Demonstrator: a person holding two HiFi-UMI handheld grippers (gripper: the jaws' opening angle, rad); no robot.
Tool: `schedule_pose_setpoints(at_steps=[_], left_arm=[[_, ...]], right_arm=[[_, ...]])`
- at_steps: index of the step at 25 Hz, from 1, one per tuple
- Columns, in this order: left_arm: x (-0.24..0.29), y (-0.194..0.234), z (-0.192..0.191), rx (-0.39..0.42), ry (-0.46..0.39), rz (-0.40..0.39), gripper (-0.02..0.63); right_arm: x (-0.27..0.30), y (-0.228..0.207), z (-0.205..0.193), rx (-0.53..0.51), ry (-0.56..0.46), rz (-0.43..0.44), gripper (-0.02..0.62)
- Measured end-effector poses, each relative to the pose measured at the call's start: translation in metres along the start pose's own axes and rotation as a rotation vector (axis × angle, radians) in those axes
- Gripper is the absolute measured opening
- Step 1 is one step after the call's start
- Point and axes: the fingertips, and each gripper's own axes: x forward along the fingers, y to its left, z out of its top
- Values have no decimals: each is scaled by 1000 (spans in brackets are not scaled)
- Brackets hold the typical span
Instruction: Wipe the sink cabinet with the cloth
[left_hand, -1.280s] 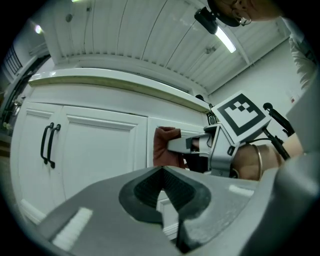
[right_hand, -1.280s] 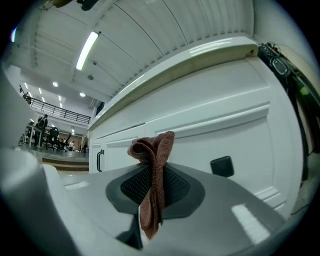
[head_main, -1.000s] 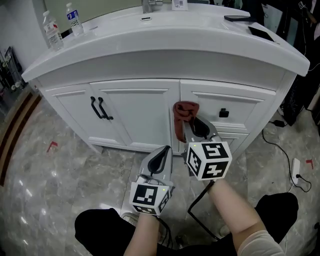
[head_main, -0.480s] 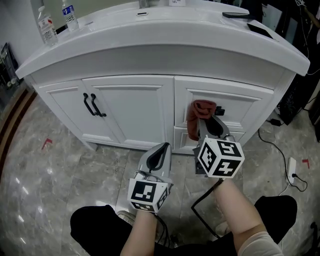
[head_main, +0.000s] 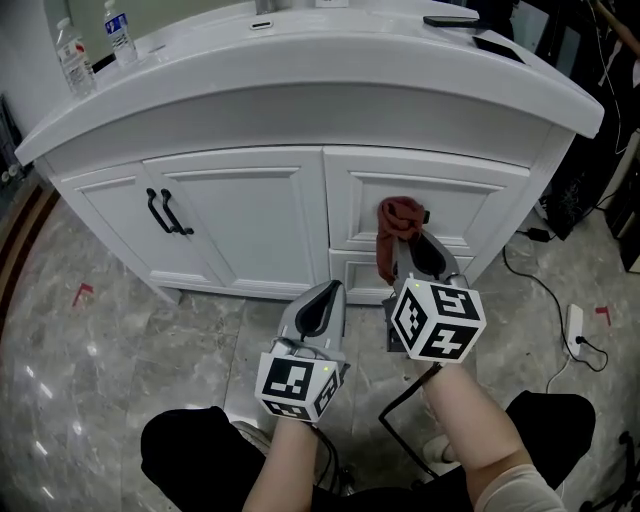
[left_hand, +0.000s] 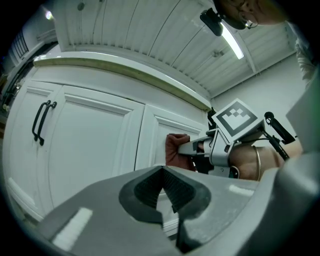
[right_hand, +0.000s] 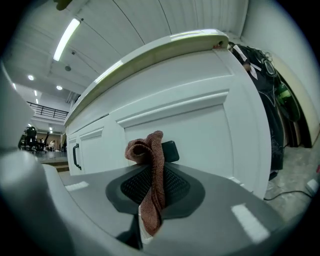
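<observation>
Holds the right gripper (head_main: 412, 250) out from a bare forearm toward the sink cabinet (head_main: 250, 215), jaws pinched on the reddish-brown cloth (head_main: 397, 222), its bunched top up against the upper drawer front (head_main: 455, 205) and a strip trailing down between the jaws. Hides part of the black drawer knob (right_hand: 171, 150) behind that bunch. Holds the left gripper (head_main: 325, 300) lower and further back, just beside the right, jaws pressed together on nothing, aimed at the seam between door and drawers. White cabinet under a curved, overhanging countertop (head_main: 300, 80); two black door handles (head_main: 163, 212) at left; two water bottles (head_main: 90, 45) on the top's far left corner. Glossy grey marble floor (head_main: 90, 370) below, open to the left; at right, a black cable (head_main: 545, 290) and a white power strip (head_main: 577, 330) near the cabinet's end.
</observation>
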Motion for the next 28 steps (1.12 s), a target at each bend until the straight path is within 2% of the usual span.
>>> schedule_pose_setpoints(at_steps=[5,9,14,28], left_arm=[[3,0,5,-22,-20,9,0],[7,-2,2,-44,-23,3,0],[12,-14,-2,-23,-6,-25,0],[25,-28,-18,6,42,-51,0]], right_arm=[[-18,-9,14,-69,-55,-26,78],[-24,-28,18,-65,-78,-73,78],[-24,-48,18,-55,-81,-117,79],[-17,-75,17,-73,-50,-133,80]])
